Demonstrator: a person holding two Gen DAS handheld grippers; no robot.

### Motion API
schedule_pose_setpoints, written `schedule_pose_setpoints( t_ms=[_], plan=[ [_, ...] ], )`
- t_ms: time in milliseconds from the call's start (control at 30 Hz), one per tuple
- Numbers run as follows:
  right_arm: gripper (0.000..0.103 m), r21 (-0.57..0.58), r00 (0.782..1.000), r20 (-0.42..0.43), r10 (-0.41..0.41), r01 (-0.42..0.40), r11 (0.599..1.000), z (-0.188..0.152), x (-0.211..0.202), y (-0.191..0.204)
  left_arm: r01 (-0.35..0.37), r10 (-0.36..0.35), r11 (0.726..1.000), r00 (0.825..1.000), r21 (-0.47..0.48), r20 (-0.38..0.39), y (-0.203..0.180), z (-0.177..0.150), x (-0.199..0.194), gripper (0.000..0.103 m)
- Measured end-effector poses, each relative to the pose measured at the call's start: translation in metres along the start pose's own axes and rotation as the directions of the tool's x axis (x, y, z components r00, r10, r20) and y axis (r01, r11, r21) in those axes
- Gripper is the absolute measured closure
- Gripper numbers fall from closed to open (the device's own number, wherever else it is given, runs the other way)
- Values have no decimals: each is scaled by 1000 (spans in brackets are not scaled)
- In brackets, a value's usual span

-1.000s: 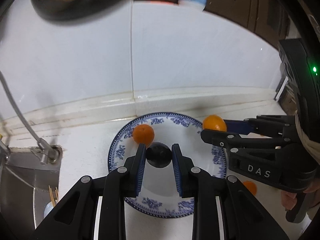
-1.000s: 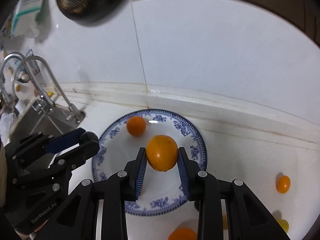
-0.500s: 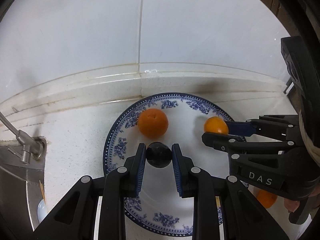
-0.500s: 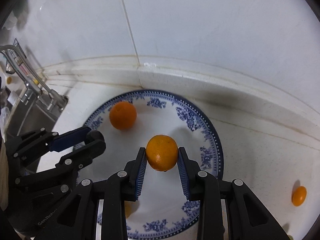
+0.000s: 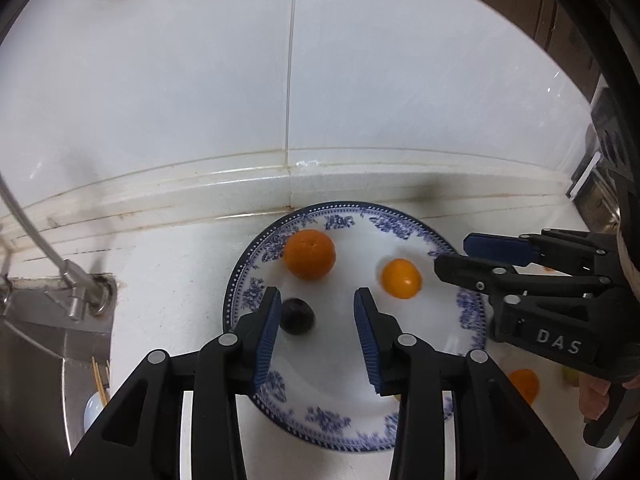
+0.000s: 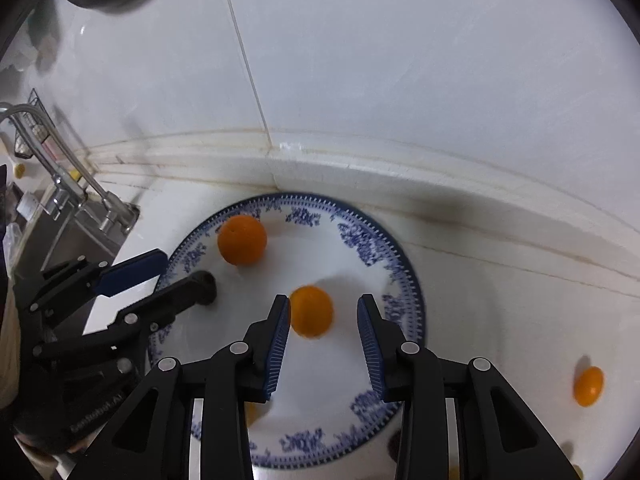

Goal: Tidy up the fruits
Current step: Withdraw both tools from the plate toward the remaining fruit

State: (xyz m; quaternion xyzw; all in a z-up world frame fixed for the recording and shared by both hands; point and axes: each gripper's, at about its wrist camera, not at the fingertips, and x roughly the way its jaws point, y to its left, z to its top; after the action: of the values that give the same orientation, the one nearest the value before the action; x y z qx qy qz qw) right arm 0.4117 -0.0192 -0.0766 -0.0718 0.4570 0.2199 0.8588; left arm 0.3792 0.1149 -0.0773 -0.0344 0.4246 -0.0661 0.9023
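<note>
Both tongs have let go since half a second ago. Left tongs [image 5: 316, 312] are spread wide now, and the dark fruit [image 5: 297, 315] sits on the blue-patterned plate [image 5: 320, 420] right against the left pad. Right tongs [image 6: 323, 320] are spread too, with the small orange [image 6: 311, 311] lying loose on the plate near their left pad. A bigger orange [image 5: 309, 254] rests toward the plate's far rim. Out on the white tabletop [image 6: 500, 300], another little orange fruit [image 6: 588, 386] sits well off to the right; the faucet [image 6: 60, 184] stands to the left.
</note>
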Motion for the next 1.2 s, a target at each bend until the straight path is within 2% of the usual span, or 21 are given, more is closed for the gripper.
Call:
schedule_pose_setpoints(
  t_ms=[200,333,567,667,767,800,933,1200],
  plan=[
    [67,-2,995,96,-9,9,1000,-15,-46,4,36,-37,999,997,18,66,-16,-9,-43,61],
    [59,22,986,165,-6,3,1000,-32,-79,4,50,-57,997,991,58,119,-34,-19,-71,56],
    [59,26,966,249,-66,61,998,-61,-132,3,101,-117,990,979,99,169,-58,-34,-111,52],
    [59,28,956,279,-89,84,996,-72,-151,3,102,-125,987,974,126,188,-68,-39,-123,49],
    [49,36,943,313,-113,107,994,-84,-167,2,109,-138,982,971,152,196,-81,-44,-133,48],
    [49,41,939,322,-122,115,992,-88,-173,2,114,-145,981,969,157,198,-84,-46,-134,48],
    [49,69,925,343,-161,147,987,-105,-189,-4,121,-158,976,966,180,206,-97,-51,-138,47],
    [49,155,918,316,-240,200,968,-128,-196,-22,138,-182,963,966,234,182,-115,-59,-133,45]
  ],
)
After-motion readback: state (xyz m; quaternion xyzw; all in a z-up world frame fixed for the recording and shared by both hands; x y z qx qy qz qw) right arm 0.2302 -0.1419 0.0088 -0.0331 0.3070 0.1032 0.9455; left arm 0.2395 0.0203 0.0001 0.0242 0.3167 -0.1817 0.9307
